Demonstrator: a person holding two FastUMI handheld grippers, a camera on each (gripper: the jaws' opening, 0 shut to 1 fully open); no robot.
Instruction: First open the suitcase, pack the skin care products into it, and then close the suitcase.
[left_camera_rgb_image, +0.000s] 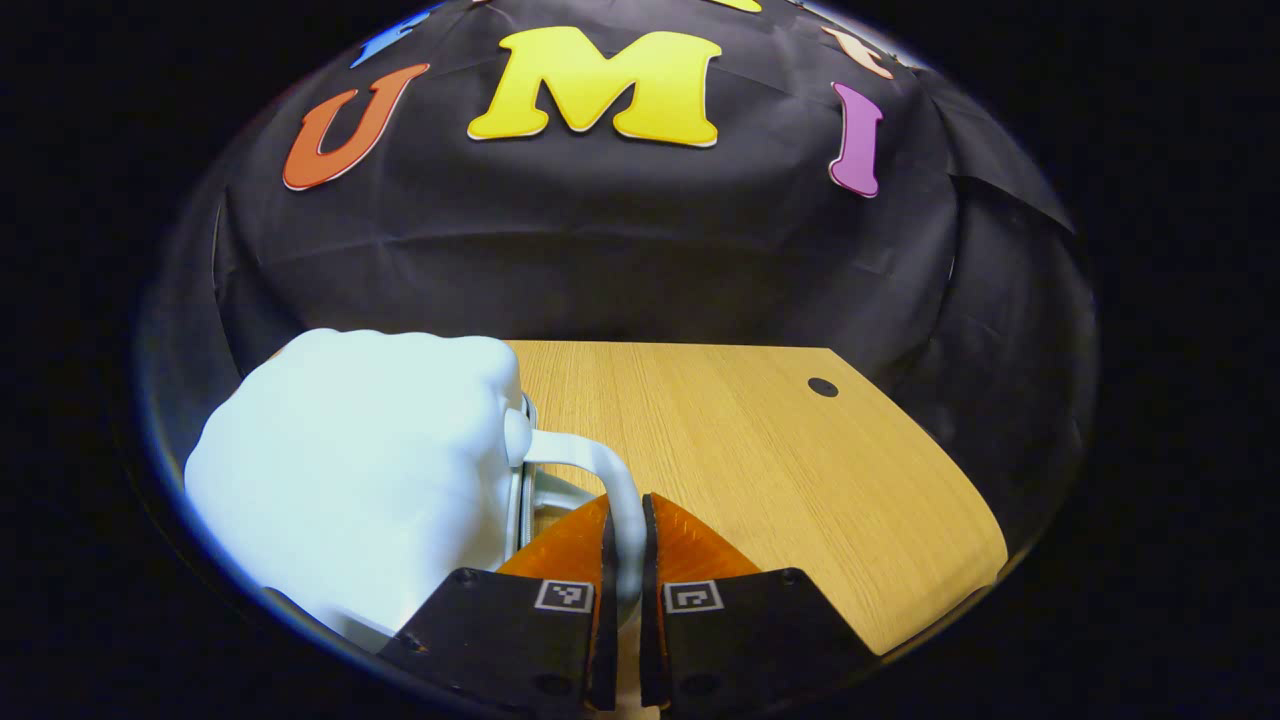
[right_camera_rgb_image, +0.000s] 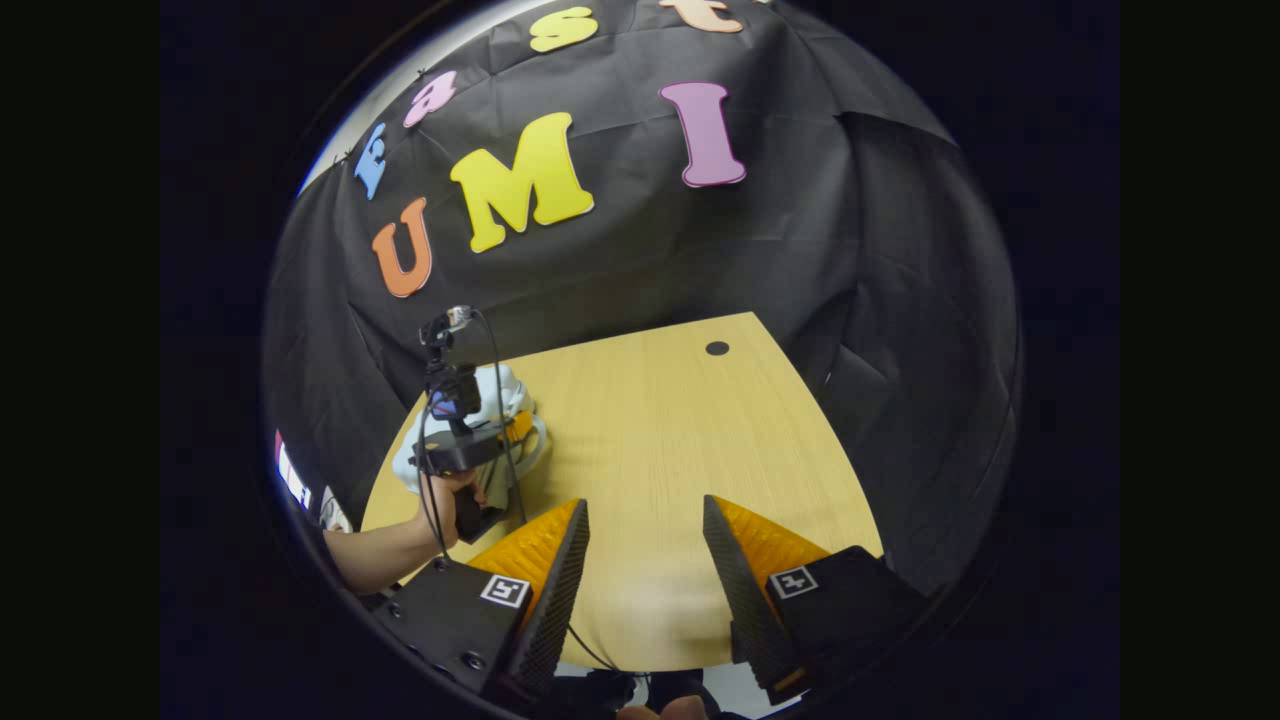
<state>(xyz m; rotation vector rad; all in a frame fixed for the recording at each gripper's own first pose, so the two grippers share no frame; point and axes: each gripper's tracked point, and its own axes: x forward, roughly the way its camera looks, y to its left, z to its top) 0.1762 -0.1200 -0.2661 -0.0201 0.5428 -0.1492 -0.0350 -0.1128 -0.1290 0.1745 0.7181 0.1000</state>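
A pale blue-white suitcase (left_camera_rgb_image: 360, 460) lies on the wooden table (left_camera_rgb_image: 760, 460) at the left in the left gripper view. Its white handle (left_camera_rgb_image: 600, 465) curves out from the case's side. My left gripper (left_camera_rgb_image: 625, 520) is shut on that handle, with both orange fingers (left_camera_rgb_image: 570, 540) pressing it. In the right gripper view the same suitcase (right_camera_rgb_image: 500, 395) sits at the table's left edge, with the left gripper (right_camera_rgb_image: 520, 430) and the hand (right_camera_rgb_image: 450, 500) holding it in front. My right gripper (right_camera_rgb_image: 645, 520) hovers open above the table's near part with nothing between its fingers.
A small dark round hole (left_camera_rgb_image: 822, 387) marks the table's far right corner, seen as a hole (right_camera_rgb_image: 717, 348) in the right gripper view too. Black cloth walls close in the table's back and sides. A cable (right_camera_rgb_image: 500, 380) loops from the left gripper.
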